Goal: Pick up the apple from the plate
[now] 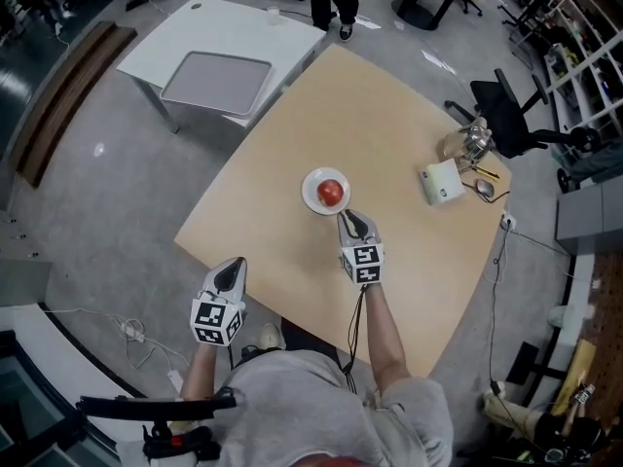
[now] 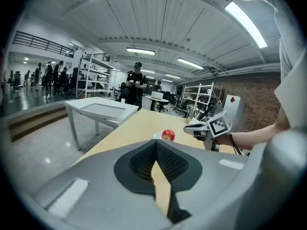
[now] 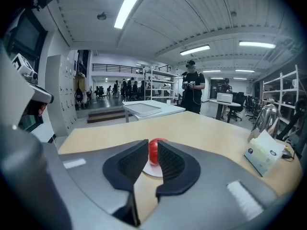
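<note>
The round red apple (image 1: pixel 331 193) sits on the small white plate (image 1: pixel 306 191) on the tan wooden table (image 1: pixel 389 115), and the approach seems under way: the right gripper (image 1: pixel 348 216), just at its five o'clock, jaws a crack apart on nothing, likely must widen to straddle the fruit, which they half hide in its own view, while the left gripper (image 1: pixel 232 269), far off at seven o'clock, is clenched empty.

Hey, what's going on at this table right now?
A person is going for the red apple on the white plate in the middle of the wooden table. The right hand-held gripper sits just short of the plate, jaws slightly apart and lined up on the apple, not touching it yet. The left hand-held gripper waits by the table's near edge, jaws together, empty.
</note>
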